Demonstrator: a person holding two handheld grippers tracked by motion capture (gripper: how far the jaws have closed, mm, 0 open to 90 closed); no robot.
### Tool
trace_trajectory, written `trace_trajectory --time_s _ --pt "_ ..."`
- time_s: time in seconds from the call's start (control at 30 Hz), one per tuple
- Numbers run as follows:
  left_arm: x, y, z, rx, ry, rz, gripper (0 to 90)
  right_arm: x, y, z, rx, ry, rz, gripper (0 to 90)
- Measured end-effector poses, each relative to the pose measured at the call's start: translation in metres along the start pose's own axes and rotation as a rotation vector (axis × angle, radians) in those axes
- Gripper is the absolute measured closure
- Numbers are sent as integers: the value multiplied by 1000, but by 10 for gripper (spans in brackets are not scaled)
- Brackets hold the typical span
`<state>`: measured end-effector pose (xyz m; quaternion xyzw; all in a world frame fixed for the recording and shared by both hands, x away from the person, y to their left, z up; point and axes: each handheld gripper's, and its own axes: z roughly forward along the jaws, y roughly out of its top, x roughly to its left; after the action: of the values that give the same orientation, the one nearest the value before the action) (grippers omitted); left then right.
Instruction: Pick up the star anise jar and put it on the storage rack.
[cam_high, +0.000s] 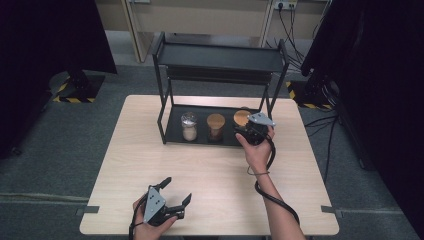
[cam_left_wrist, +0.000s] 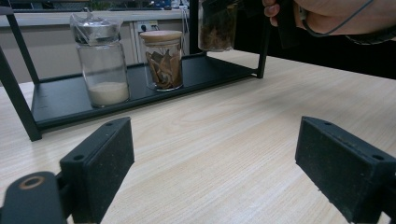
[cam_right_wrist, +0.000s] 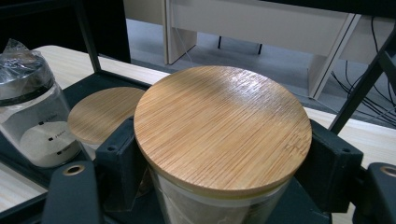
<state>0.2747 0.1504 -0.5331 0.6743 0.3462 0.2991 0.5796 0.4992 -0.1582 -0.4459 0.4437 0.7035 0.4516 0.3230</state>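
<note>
Left gripper (cam_high: 176, 191): held low near the person, fingers (cam_left_wrist: 100, 161) spread wide apart, nothing between them.
Right gripper (cam_high: 248, 131): arm stretched forward, fingers (cam_right_wrist: 119, 154) clamped on something.

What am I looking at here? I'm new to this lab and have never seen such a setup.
A person sits at a wooden table, holding a hand-operated gripper in each hand. One picture looks down from above; the other two come from cameras riding on each gripper. On a black rack stand a jar of white powder and a wooden-lidded jar. The right gripper is clamped around a third jar. The left gripper rests open and holds nothing.
</note>
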Motion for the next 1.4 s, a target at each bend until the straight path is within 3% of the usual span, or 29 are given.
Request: trace_trajectory --time_s 0.7,1.4 --pt "0 0 0 -2 -1 -2 112 -8 -7 23 52 -25 22 260" --pt "-1 0 0 -2 -2 1 112 -6 -12 35 77 -34 22 260"
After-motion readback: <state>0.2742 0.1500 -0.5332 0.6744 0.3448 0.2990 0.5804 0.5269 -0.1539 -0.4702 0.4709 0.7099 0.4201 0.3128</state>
